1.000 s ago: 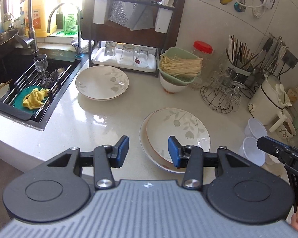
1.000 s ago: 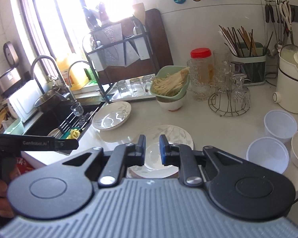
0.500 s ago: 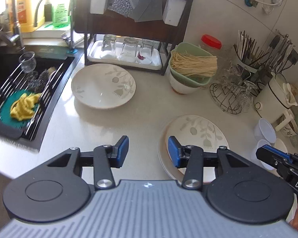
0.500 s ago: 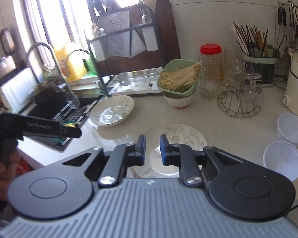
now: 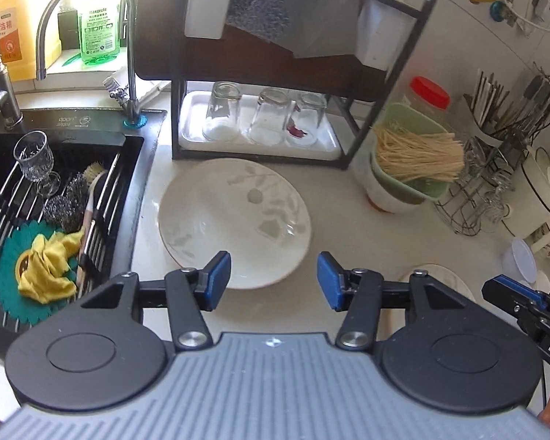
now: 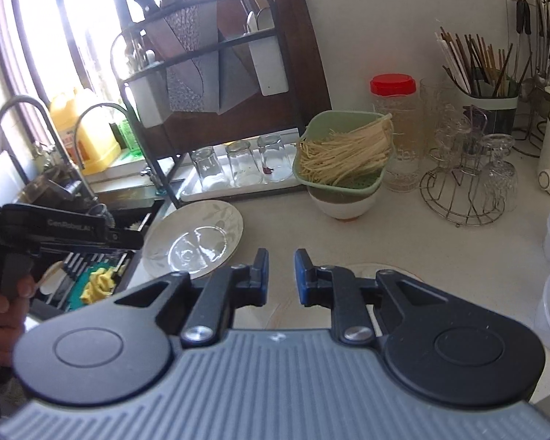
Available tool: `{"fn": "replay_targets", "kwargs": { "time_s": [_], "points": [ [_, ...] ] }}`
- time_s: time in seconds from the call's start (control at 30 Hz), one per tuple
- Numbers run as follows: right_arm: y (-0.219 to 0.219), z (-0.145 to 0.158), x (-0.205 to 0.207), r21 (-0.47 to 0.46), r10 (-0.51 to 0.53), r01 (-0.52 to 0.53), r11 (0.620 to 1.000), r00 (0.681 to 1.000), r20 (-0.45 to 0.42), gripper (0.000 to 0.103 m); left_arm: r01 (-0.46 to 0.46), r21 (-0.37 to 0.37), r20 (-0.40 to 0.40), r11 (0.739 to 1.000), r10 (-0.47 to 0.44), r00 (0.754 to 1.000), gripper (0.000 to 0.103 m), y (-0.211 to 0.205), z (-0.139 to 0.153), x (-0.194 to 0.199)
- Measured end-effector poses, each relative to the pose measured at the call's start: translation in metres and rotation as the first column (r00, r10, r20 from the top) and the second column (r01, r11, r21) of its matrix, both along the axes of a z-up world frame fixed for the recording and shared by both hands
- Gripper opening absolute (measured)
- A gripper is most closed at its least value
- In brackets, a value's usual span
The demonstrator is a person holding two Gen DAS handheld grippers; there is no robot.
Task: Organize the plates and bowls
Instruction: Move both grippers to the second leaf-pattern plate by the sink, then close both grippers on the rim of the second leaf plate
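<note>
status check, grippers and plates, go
Left gripper open, just widened, over lone plate. Right gripper open, empty. Stacked plates untouched. Nothing blocking.

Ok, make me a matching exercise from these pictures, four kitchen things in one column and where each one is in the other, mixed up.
Things:
1. leaf-pattern plate
2. yellow cloth
3. upturned glasses
4. noodles

Places:
A. in the green strainer
B. on the white tray under the rack
C. on the counter beside the sink
D. in the sink, on the green mat

Pairs: 1-C, 2-D, 3-B, 4-A

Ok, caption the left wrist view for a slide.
Open left gripper poised above leaf-patterned plate beside the sink.
</note>
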State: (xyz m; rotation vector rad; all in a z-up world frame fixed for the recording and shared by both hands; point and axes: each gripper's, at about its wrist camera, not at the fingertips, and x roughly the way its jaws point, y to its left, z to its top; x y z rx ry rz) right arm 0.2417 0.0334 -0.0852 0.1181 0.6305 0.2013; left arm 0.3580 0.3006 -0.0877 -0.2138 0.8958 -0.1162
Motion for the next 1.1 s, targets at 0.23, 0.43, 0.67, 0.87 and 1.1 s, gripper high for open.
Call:
{"fn": "replay_targets", "kwargs": {
  "time_s": [0.23,0.43,0.67,0.87,1.1],
  "points": [
    [0.032,-0.006,0.039,0.000,0.007,-0.007,1.000,0.999,-0.038,0.069,-0.011,0.017,-0.037,1.000,0.012,0.999,0.067,0.046,-0.016,0.036],
    [0.051,-0.019,0.077,0.004,0.009,-0.009,1.000,0.995,-0.096,0.069,-0.046,-0.010,-0.078,0.999,0.045,0.996,0.068,0.080,-0.034,0.069],
    [0.074,-0.049,0.121,0.028,0.023,-0.018,0.999,0.982,-0.187,0.068,-0.017,-0.001,-0.138,1.000,0.016,0.990,0.068,0.102,-0.062,0.106],
    [0.094,-0.072,0.151,0.002,0.029,-0.030,1.000,0.968,-0.250,0.062,0.048,-0.001,-0.189,0.999,-0.047,0.981,0.066,0.109,-0.084,0.136],
    [0.100,-0.099,0.179,-0.006,0.005,-0.007,1.000,0.950,-0.314,0.045,0.116,-0.016,-0.232,0.993,-0.116,0.966,0.047,0.103,-0.107,0.159]
  ]
}}
